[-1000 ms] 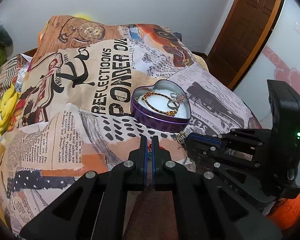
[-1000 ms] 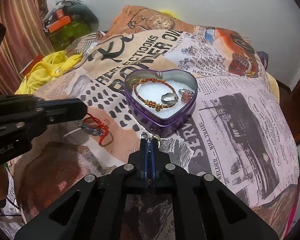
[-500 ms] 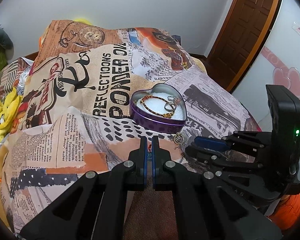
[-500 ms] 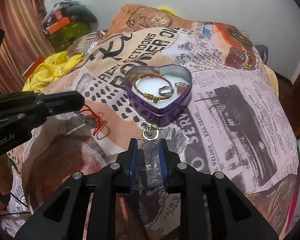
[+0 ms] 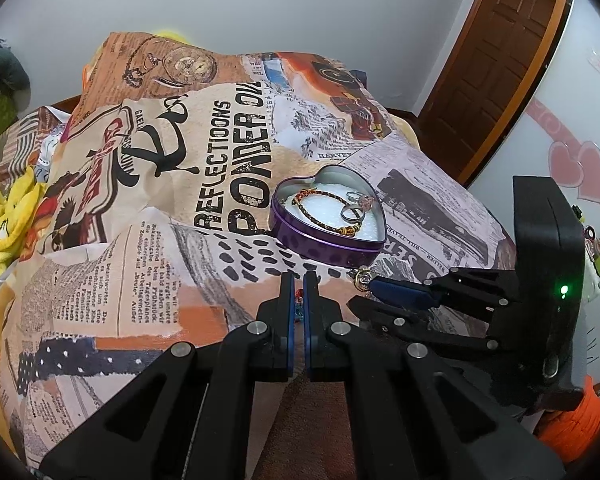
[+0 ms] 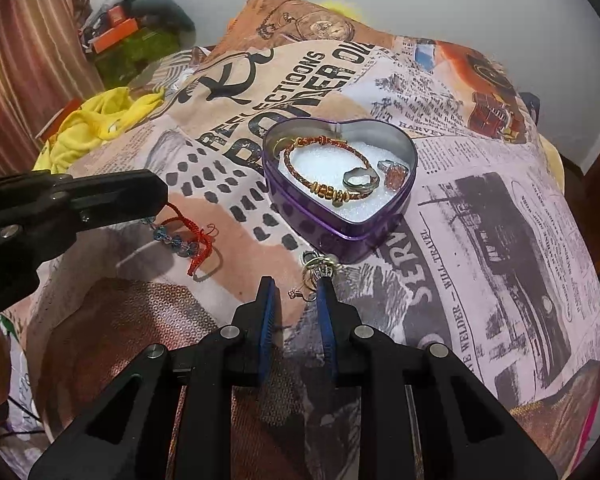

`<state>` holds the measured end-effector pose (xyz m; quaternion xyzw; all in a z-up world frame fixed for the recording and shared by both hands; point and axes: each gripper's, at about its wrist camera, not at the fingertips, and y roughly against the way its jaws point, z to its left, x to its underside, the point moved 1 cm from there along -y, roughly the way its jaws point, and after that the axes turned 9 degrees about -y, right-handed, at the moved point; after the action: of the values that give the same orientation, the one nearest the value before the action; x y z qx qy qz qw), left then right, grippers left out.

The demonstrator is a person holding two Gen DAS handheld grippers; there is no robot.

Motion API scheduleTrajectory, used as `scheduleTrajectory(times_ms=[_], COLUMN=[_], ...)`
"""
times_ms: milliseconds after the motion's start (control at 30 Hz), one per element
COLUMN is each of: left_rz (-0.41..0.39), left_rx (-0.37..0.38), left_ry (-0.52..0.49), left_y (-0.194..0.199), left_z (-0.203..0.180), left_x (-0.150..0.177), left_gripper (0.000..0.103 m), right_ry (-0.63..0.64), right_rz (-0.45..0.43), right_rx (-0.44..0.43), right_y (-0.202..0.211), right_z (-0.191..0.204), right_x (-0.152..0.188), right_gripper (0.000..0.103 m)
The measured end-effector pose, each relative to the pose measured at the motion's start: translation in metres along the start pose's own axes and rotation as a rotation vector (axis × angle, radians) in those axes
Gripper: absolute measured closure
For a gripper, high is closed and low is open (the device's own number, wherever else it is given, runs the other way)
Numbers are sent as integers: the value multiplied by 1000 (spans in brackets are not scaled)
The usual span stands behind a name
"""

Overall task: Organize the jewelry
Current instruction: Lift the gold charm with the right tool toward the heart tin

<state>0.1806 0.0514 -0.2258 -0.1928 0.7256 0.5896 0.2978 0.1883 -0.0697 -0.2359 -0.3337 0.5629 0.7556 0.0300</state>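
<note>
A purple heart-shaped tin [image 6: 332, 232] [image 5: 320, 246] sits on the printed bedspread and holds a braided bracelet [image 6: 320, 184], a silver ring [image 6: 358, 180] and a stone ring [image 6: 396, 176]. A small gold earring [image 6: 320, 266] lies on the cloth just in front of the tin. My right gripper [image 6: 296, 288] is open, its fingertips on either side of the earring's near end. A red cord bracelet with blue beads [image 6: 188, 236] lies to the left. My left gripper [image 5: 299, 280] is shut over that bracelet, which hangs from its tip in the right wrist view.
The bed is covered by a newspaper-print spread [image 5: 140, 240]. Yellow cloth [image 6: 96, 128] lies at the left edge, a wooden door [image 5: 500, 60] stands at the right, and clutter [image 6: 132, 32] sits at the back left.
My right gripper has opened and let the gold earring down onto the cloth in front of the tin. My left gripper stays shut on the red bracelet.
</note>
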Motion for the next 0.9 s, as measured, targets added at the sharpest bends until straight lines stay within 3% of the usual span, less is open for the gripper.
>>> scheduleTrajectory(times_ms=[367,900], left_rz=[-6,-40], left_rx=[4,0], left_ry=[-3,-28], left_y=[2,18], left_z=[-2,-16], left_x=[-1,-10], left_gripper=[102,102], right_ry=[9,-27], right_rz=[-15,-83], right_rx=[38,20], right_y=[1,38], right_z=[-2,-17], right_x=[2,4], right_gripper=[100,100])
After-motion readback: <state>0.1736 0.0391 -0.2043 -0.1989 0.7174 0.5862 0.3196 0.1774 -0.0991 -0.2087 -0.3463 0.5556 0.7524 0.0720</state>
